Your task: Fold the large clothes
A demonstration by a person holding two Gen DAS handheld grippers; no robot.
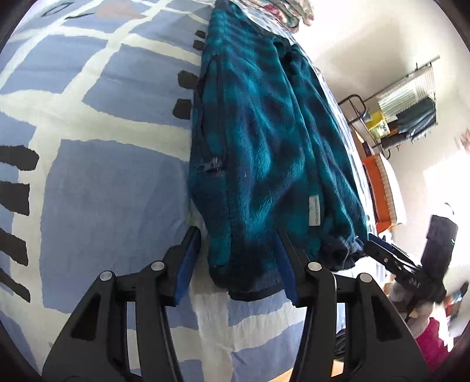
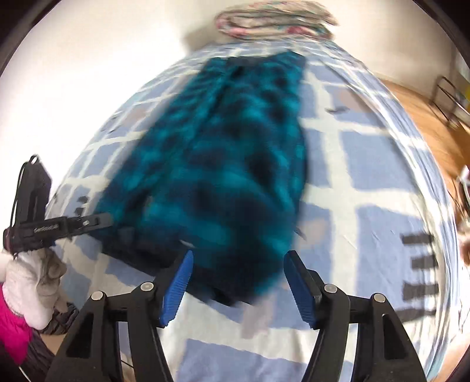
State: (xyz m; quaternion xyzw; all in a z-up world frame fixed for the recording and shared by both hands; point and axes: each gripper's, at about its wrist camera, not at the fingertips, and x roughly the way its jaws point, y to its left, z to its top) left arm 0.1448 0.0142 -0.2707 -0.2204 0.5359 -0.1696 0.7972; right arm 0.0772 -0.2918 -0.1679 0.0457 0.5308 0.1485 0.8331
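Note:
A teal and navy plaid fleece jacket (image 1: 264, 152) lies lengthwise on the bed, folded into a long narrow strip, with a white label near its near end. My left gripper (image 1: 238, 244) is open, its blue pads on either side of the jacket's near hem. The right gripper's tip (image 1: 387, 252) shows at the jacket's right corner in that view. In the right wrist view, which is motion-blurred, the jacket (image 2: 223, 176) stretches away, and my right gripper (image 2: 238, 264) is open over its near hem. The left gripper (image 2: 70, 224) shows at the jacket's left edge.
The bed cover (image 1: 102, 176) is blue with white bands and black dashes. A folded floral blanket (image 2: 273, 20) lies at the bed's far end. A clothes rack (image 1: 408, 100) and orange box (image 1: 379, 188) stand beside the bed. Wooden floor (image 2: 423, 123) lies right.

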